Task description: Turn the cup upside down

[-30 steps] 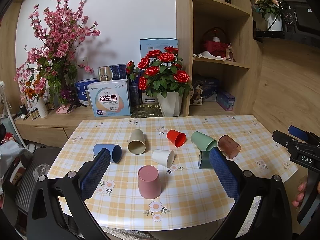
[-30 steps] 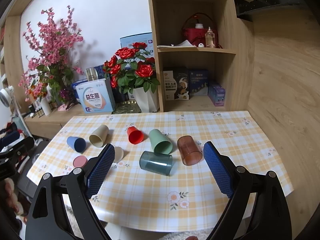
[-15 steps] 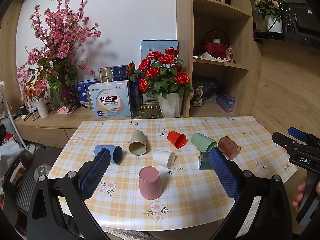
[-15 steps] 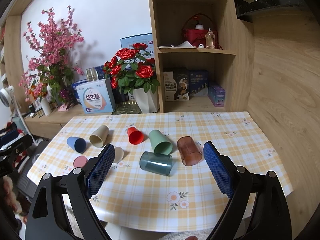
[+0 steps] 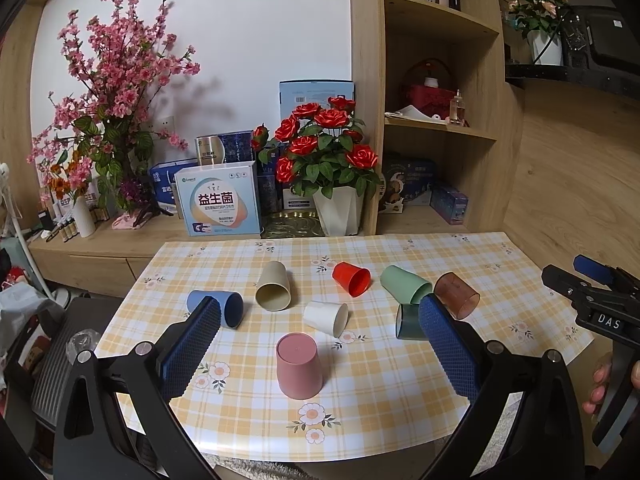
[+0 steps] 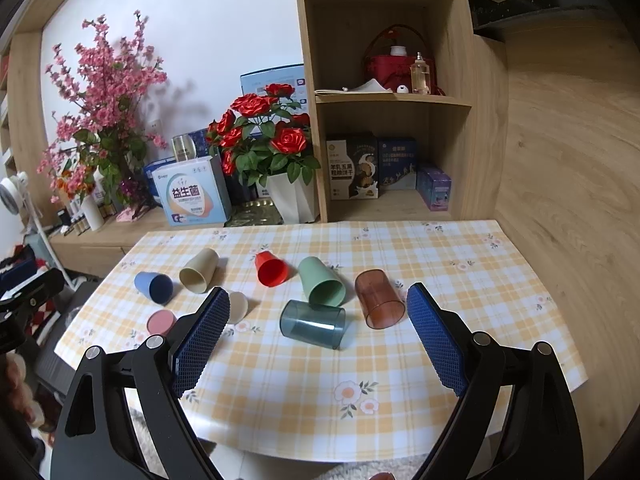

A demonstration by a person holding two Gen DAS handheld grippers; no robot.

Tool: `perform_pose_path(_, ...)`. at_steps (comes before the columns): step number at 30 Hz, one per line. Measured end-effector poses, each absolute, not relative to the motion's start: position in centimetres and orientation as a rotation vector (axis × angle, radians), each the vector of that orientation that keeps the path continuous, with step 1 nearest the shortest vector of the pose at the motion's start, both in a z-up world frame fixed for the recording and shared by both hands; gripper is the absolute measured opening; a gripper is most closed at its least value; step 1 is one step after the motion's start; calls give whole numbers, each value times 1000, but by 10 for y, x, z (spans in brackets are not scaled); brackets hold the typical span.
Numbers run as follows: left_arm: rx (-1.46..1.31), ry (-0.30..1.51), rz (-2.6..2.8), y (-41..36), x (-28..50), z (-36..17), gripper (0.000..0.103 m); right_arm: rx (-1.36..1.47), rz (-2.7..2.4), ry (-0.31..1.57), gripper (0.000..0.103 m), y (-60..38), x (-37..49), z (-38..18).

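Hovering over the near table edge (image 5: pixel 240 436), left gripper (image 5: pixel 320 344) and right gripper (image 6: pixel 318 332) both gaped empty. Pink cup (image 5: pixel 298 365) stood inverted, near-centre; others lay sideways. Next grasp wanted a mid-wall pinch on the white cup (image 5: pixel 325 317), rotating gently.

Both the left gripper (image 5: pixel 320 336) and right gripper (image 6: pixel 318 328) have black angular jaws, blue dimpled pads (image 5: pixel 191 346) on their inner faces and silver screws (image 6: pixel 479 338) behind them.
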State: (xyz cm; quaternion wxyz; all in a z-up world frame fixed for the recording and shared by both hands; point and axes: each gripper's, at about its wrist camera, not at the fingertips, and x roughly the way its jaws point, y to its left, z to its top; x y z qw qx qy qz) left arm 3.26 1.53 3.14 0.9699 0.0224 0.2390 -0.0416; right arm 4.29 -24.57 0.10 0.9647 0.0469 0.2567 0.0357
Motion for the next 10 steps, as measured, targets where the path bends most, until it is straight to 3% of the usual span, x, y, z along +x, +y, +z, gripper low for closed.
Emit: perform_pose_path(10, 34, 504, -65, 18, 37, 27, 97, 95, 72, 524, 87, -246, 43, 0)
